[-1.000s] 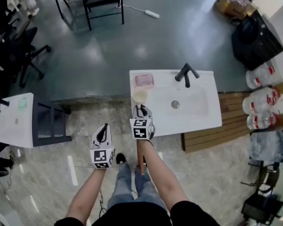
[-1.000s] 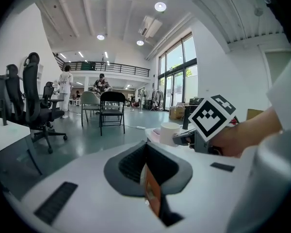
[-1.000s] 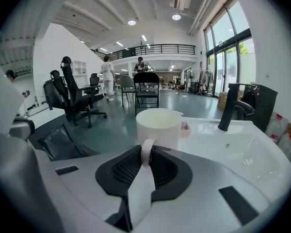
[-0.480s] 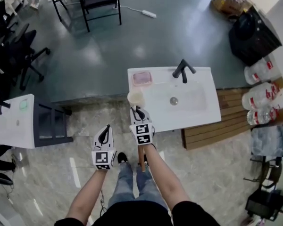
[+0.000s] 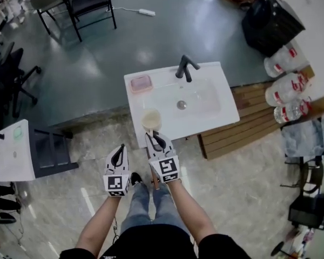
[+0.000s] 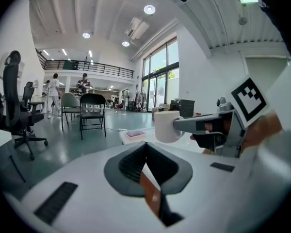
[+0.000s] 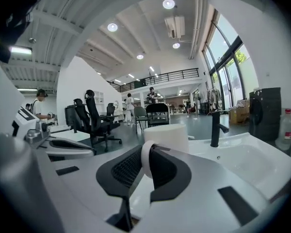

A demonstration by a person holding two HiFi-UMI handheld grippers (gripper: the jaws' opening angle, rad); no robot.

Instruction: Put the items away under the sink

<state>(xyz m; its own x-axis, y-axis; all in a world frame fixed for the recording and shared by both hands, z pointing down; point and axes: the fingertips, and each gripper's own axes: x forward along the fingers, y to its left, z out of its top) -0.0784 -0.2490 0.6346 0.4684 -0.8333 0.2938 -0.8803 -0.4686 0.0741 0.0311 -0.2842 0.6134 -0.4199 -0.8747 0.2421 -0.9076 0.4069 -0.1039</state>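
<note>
Item: white cylindrical mug, handle clamped between your right gripper's jaws, body just beyond the tips. Left gripper: jaws together, empty. Carry the mug level; avoid twisting the handle.

Bright, even light comes from round ceiling lamps and tall windows. The glossy floor shows pale glare patches. Both gripper views bulge like a fisheye, with black corners and soft, unfocused foregrounds.

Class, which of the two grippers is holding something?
The right gripper: its jaws pinch the white cup by its handle. The left gripper is closed on nothing.
</note>
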